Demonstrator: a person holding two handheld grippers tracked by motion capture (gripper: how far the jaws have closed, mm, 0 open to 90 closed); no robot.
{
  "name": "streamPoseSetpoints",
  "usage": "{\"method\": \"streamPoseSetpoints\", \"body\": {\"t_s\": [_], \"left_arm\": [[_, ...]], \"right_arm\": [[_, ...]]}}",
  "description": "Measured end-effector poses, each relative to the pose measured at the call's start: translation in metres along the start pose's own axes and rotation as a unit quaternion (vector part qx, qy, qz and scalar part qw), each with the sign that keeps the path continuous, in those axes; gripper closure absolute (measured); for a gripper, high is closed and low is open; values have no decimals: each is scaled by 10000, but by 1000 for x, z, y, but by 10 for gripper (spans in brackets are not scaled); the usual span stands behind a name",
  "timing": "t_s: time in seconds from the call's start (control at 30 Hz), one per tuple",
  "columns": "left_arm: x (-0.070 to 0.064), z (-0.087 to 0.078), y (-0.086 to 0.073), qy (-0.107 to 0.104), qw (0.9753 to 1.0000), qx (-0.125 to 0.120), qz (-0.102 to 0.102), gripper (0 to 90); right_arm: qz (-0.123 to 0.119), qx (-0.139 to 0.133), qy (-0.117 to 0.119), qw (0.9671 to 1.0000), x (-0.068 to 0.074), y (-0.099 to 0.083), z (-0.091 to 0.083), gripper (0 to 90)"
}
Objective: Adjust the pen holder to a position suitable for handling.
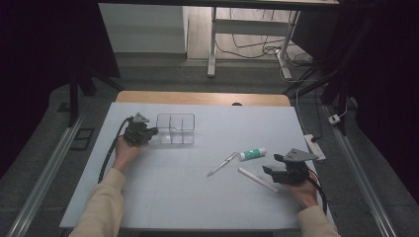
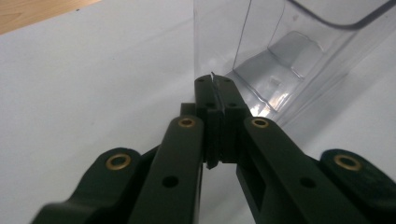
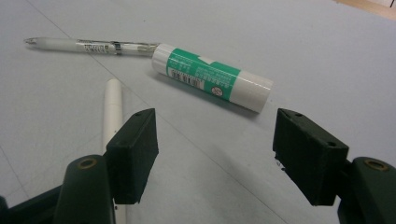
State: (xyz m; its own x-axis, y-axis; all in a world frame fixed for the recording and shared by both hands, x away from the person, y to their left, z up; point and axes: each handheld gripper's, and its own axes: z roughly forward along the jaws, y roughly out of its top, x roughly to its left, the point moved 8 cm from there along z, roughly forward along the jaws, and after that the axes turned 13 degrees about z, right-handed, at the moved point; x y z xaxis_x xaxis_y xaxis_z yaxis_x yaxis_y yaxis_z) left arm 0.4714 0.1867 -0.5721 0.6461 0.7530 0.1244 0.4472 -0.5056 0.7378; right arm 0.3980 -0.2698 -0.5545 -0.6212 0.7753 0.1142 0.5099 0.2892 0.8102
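The left gripper (image 1: 148, 132) was clamped on the thin left-end wall of the clear plastic organizer (image 1: 176, 129), which stood toward the far left of the white table (image 1: 163, 192); in the left gripper view its jaws were pressed together with the transparent wall edge (image 2: 214, 79) pinched between them. The right gripper (image 1: 271, 165) hovered near the table's right edge with its jaws spread wide and nothing between them, aimed at the glue stick (image 3: 212, 77), which lay on its side right of the table's centre. A clear pen (image 3: 88, 45) lay just beyond it, touching or nearly touching its capped end, and a white pen (image 3: 112, 112) lay nearer the gripper, partly under one jaw in that view. The glue stick looked light and rigid, but its glossy label and round body would probably make it slippery and prone to rolling (the flat table offered nothing to stop it). The best hold seemed to be across the middle of the barrel, jaws square to its length. The organizer was likely light, stiff but brittle, so a gentle pinch on the wall would suit it.
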Motion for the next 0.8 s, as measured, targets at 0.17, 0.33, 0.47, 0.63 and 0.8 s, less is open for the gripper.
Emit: {"method": "streamPoseSetpoints", "body": {"t_s": [0.17, 0.33, 0.47, 0.63, 0.8], "left_arm": [[-3, 2, 2, -31, 10000, 27, 36, 892], [-6, 4, 5, -59, 9999, 34, 93, 892], [-8, 6, 9, -56, 9999, 9, 112, 892], [-12, 11, 15, -101, 9998, -8, 150, 892], [-16, 15, 19, -134, 9997, -18, 202, 892]], "right_arm": [[-10, 20, -2, 10000, 0, 0, 0, 303], [-2, 14, 1, 10000, 0, 0, 0, 304], [-8, 20, -10, 10000, 0, 0, 0, 304], [0, 15, -10, 10000, 0, 0, -1, 304], [3, 22, -11, 10000, 0, 0, -1, 303]]}}
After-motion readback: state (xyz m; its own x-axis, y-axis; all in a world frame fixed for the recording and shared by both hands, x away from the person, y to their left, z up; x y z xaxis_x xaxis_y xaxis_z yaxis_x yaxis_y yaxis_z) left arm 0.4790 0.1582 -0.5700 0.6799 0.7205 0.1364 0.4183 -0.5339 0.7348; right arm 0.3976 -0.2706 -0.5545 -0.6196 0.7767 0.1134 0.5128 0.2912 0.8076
